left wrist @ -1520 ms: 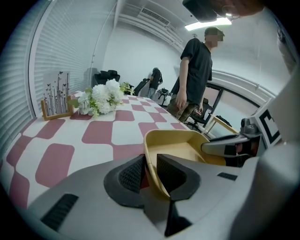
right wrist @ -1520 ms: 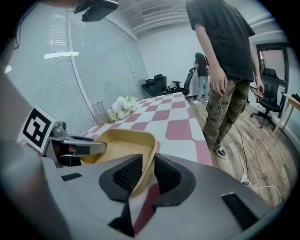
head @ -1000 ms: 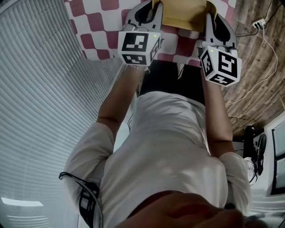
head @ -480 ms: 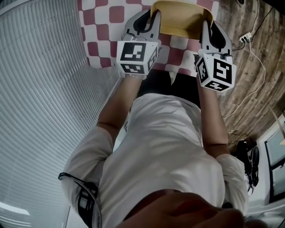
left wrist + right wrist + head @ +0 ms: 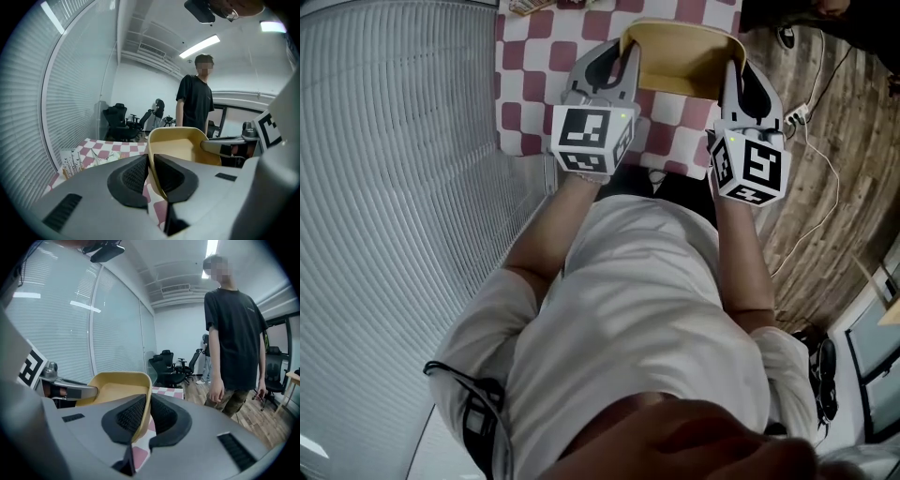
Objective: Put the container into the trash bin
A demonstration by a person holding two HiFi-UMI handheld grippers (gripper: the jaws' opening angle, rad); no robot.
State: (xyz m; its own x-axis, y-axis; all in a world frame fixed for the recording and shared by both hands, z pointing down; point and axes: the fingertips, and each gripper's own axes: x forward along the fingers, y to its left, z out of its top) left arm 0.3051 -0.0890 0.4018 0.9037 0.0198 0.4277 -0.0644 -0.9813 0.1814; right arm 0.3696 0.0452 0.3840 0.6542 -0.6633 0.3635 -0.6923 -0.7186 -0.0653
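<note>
Yellow container hangs between the claws. For balance, the left gripper is clamped on one wall and the right gripper is closing on the opposite wall.

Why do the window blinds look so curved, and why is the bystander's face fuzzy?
Head view: the wide lens bends the blinds into arcs. Left gripper view: same bulge; the bystander's face was blurred afterwards. Right gripper view: dark rounded corners, container sharp.

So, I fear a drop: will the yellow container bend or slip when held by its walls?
Probably light: the container is carried by its thin walls alone. The left gripper pinches one wall and the right gripper is closing its jaws on the other, so the walls may flex. The smooth surface could slip.
</note>
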